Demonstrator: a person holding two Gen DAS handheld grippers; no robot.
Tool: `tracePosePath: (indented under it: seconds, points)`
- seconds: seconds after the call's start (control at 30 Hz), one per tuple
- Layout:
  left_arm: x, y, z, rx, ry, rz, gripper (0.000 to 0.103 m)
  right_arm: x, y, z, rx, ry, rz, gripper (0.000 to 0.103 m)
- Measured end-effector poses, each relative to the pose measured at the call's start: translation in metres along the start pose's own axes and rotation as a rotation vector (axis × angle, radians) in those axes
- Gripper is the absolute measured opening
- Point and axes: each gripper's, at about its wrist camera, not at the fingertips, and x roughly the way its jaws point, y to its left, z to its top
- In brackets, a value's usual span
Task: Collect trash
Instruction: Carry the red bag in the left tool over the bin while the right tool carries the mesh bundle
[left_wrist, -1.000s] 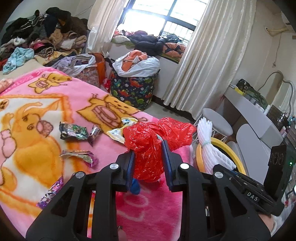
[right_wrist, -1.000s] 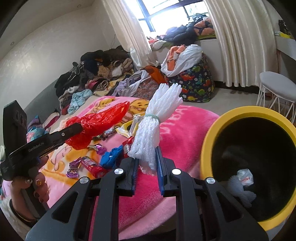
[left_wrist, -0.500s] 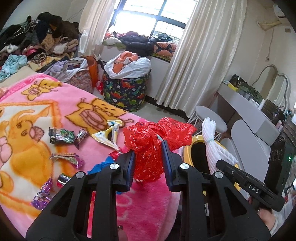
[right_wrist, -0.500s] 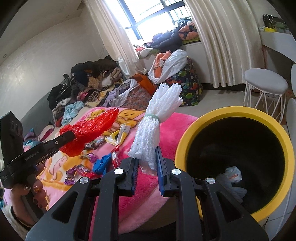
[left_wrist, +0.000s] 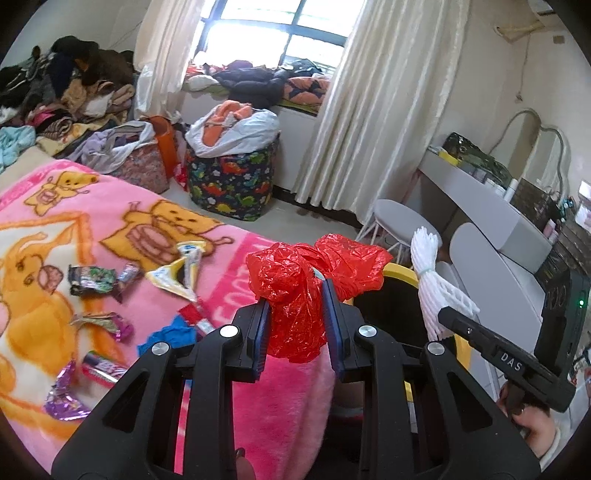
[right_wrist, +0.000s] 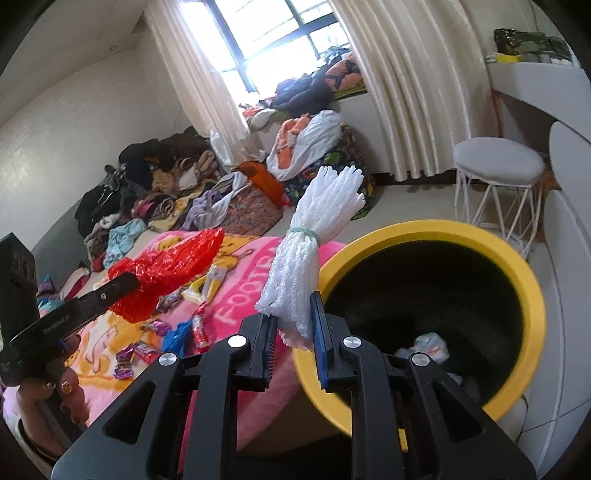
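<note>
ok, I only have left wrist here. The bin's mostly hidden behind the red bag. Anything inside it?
Observer: Yes. Right wrist looks into the yellow-rimmed bin, and a crumpled white plastic bag lies at the bottom.
Operator: Right gripper properly clamped on the foam net?
Observer: Yes. The right gripper has both pads pressed on the lower end of the white foam net.
Operator: My own grip, seen from outside?
Observer: Most of the red plastic bag sticks out beyond the left gripper, pointing toward the bin.
</note>
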Motion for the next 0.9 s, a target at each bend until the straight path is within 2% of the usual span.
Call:
tracePosePath:
  seconds: [0.4,0.9]
  points:
    - [0.033,-0.044,0.001,0.058,0.041,-0.055,0.020,-0.019,-0.044,0.000,0.079,-0.025,-0.087,0.017]
    - [0.084,-0.077,-0.013,0.140,0.146,-0.032,0.020,-0.027,-0.078,-0.002,0.136,-0.003,-0.110,0.017]
